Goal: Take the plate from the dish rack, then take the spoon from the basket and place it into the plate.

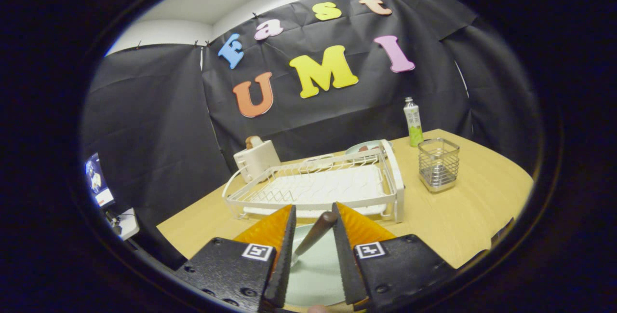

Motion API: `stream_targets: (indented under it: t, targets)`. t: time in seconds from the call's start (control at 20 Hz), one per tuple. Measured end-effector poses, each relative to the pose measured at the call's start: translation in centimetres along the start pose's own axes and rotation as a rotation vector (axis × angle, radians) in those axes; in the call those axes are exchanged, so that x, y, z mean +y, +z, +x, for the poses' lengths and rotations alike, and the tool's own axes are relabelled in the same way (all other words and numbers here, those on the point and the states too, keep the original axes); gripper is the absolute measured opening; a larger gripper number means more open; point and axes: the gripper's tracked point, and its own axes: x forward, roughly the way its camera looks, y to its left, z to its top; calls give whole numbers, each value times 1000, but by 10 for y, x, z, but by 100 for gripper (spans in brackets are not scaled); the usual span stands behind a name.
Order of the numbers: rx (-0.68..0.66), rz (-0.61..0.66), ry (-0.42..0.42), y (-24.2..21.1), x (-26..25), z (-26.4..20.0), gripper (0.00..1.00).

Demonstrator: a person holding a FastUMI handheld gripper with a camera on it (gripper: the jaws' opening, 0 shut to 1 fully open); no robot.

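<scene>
Pale green round plate (313,274) lies on wooden table (462,216) beneath our gripper (312,216) | dark-handled spoon (314,234) slants between parted fingers, seemingly loose | white wire dish rack (313,187) just beyond | metal mesh basket (438,164) beside rack.

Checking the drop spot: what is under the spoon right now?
The pale plate lies under the spoon, which hangs between the gripper fingers. Those fingers cover the plate's sides and the spoon's lower end.

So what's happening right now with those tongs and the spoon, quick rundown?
Tongs open, spoon lying between them, handle tip against one finger. Plate directly below, out of the dish rack. Wire basket beyond, nothing blocking.
</scene>
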Motion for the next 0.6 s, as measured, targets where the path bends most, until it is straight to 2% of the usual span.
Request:
stream_targets:
  t: [0.05, 0.25, 0.35, 0.6]
  targets:
    - [-13, -8, -13, 5, -5, 1, 65]
    - [-57, -55, -69, 26, -21, -4, 94]
    - [-89, -101, -103, 41, -26, -12, 100]
    - [-199, -220, -176, 83, -13, -42, 100]
